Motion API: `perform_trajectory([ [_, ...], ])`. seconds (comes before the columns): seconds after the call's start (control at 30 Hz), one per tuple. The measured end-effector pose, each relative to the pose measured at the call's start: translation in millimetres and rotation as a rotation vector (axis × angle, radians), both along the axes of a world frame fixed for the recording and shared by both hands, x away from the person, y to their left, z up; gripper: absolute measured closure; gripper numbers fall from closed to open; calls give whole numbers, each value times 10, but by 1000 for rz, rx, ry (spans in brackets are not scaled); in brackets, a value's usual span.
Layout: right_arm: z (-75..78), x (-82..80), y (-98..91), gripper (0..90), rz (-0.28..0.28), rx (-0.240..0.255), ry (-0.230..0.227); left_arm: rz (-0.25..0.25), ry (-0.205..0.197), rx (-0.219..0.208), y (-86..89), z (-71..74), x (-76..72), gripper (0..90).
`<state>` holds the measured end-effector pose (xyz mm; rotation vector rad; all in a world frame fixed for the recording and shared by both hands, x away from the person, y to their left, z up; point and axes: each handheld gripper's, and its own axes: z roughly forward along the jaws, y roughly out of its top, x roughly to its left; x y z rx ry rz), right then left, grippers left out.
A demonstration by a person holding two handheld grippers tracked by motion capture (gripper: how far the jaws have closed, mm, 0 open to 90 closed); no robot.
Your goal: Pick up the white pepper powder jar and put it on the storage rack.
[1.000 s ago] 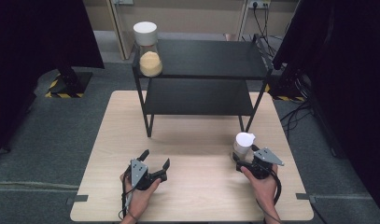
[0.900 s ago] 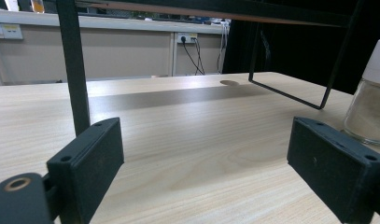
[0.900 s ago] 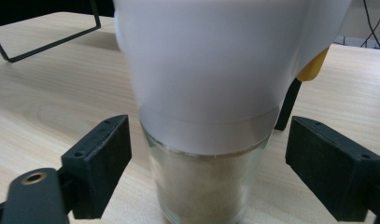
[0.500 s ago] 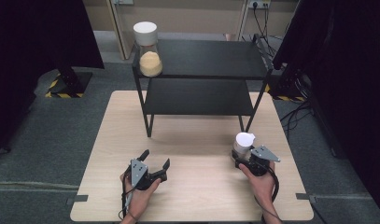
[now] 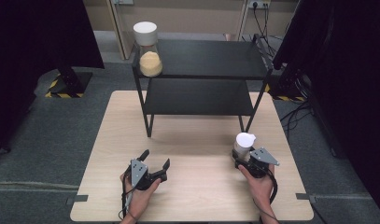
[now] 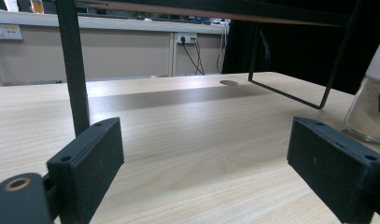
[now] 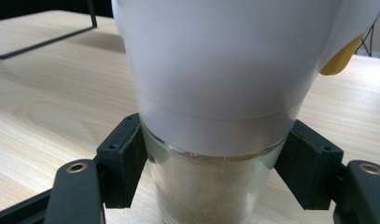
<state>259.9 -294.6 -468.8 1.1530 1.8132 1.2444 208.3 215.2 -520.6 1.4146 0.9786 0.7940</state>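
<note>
On the left of the desk, the left gripper rests in the person's hand with its fingers spread wide, nothing between them. Behind it stands a black shelf rack, with a white-lidded jar of yellow grains at its top left corner. To the right, the right gripper has just closed its fingers on the glass neck of a white-capped shaker jar, which stands upright on the desk near the rack's right foot.
</note>
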Motion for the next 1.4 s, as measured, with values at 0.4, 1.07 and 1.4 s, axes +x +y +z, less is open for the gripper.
perform_trajectory([
  [0.4, 76, -228, 1, 306, 2, 56, -99, 2, -2, 2, -4, -2, -4, 105],
  [1.07, 435, -400, 30, 306, 7, 117, -267, 7, -6, 1, -9, -8, -13, 106],
  [1.4, 599, -411, 45, 306, 3, 136, -320, 10, -9, 0, -17, -12, -16, 106],
])
